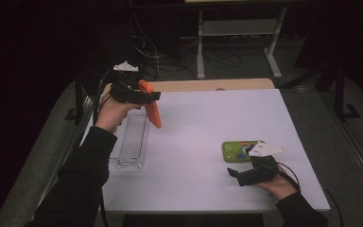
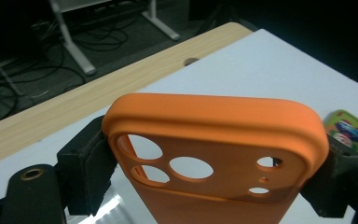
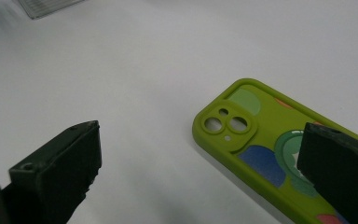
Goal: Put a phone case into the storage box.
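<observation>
Orange phone case (image 1: 150,104), clamped across its width between the pads of the left gripper (image 1: 144,96), hangs in the air over the left part of the desk (image 1: 203,127), camera-hole end uppermost. In the left gripper view the case (image 2: 214,154) shows its round camera cut-outs, and both jaws press on its side edges. Just below and left of it a clear plastic tray (image 1: 133,140) lies on the desk, long side running away from the person. The desk is white on top with a pale wood strip along its far edge; beyond it the room is dark, with grey floor, loose cables and the legs of a white stand (image 1: 238,42). Farther right, well apart from the orange case, a green phone case (image 1: 240,151) with coloured pictures lies flat on the desk near the right edge. The right gripper (image 1: 234,176) is held low just in front of it, jaws spread and gripping nothing; in the right gripper view the green case (image 3: 265,140) lies partly behind the right-hand jaw
</observation>
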